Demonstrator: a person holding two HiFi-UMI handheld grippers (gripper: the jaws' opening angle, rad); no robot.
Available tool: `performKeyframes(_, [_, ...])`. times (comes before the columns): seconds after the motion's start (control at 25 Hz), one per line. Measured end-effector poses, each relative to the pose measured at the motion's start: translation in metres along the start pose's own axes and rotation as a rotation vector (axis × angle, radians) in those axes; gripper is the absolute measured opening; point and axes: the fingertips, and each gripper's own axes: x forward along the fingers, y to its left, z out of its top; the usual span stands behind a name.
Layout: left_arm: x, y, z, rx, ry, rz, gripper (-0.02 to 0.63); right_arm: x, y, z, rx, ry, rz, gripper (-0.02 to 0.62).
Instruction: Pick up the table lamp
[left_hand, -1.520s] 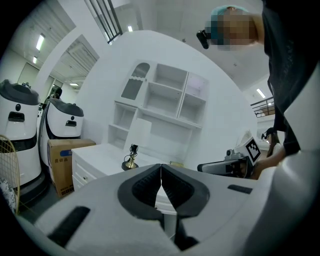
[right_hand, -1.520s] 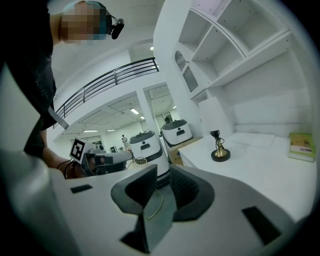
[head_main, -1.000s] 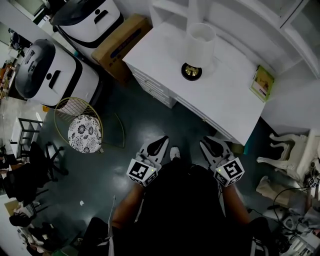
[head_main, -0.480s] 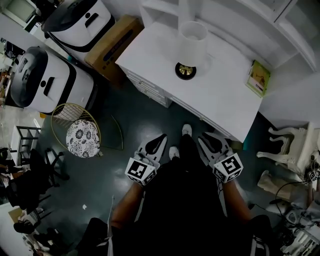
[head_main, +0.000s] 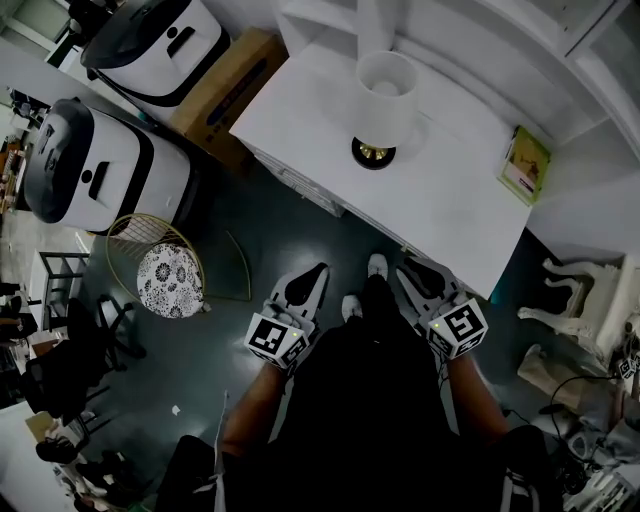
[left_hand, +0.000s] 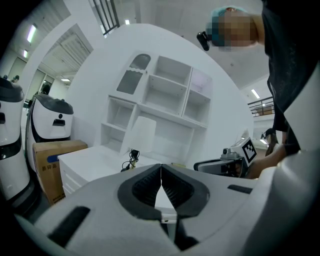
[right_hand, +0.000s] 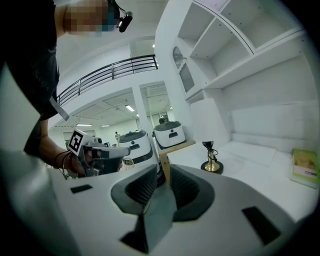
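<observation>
In the head view the table lamp (head_main: 384, 92) stands upright on the white bench (head_main: 455, 195) in the upper centre of the frame. Its white shade hides most of the stem, and its round dark and gold base rests near the bench's front edge. A green booklet (head_main: 526, 165) lies flat at the bench's right end, well apart from the lamp. White shelving runs along the top of the frame behind the bench.

Both grippers are in the lower centre, over the dark floor (head_main: 250, 330) and just below the bench's near edge, pointing up the frame toward it. The left gripper (head_main: 319, 271) is left of centre and the right gripper (head_main: 409, 266) is right of centre, with the person's white shoes (head_main: 375, 266) between them. Neither touches the lamp or the bench.

The left gripper view shows the left gripper (left_hand: 161, 171) with its jaws closed together and nothing between them. The lamp (left_hand: 142, 135) is beyond, in the middle of the frame, and the other gripper is at the right.

The right gripper view shows the right gripper (right_hand: 164, 172) with its jaws drawn together and empty. The lamp (right_hand: 212, 162) is right of centre.

At the upper left of the head view are a cardboard box (head_main: 228, 85) beside the bench and two white machines (head_main: 105, 165). A gold wire stool with a patterned cushion (head_main: 168, 272) is at the left.
</observation>
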Motion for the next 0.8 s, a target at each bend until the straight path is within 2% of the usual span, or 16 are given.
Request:
performKeyframes(0.24, [0.042, 0.005, 0.005, 0.047, 0.037, -0.013, 0.018, 0.019, -0.034, 0.008, 0.003, 0.009, 0.025, 0.086])
performKeyframes(0.4, [0.066, 0.008, 0.013, 0.013, 0.042, -0.017, 0.017, 0.032, -0.053, 0.015, 0.011, 0.015, 0.042, 0.086])
performKeyframes(0.56, [0.088, 0.009, 0.017, 0.035, 0.060, -0.025, 0.018, 0.043, -0.072, 0.017, 0.021, 0.016, 0.057, 0.086])
performKeyframes(0.8, [0.123, 0.010, 0.026, 0.012, 0.078, -0.020, 0.018, 0.056, -0.100, 0.018, 0.005, 0.015, 0.067, 0.086])
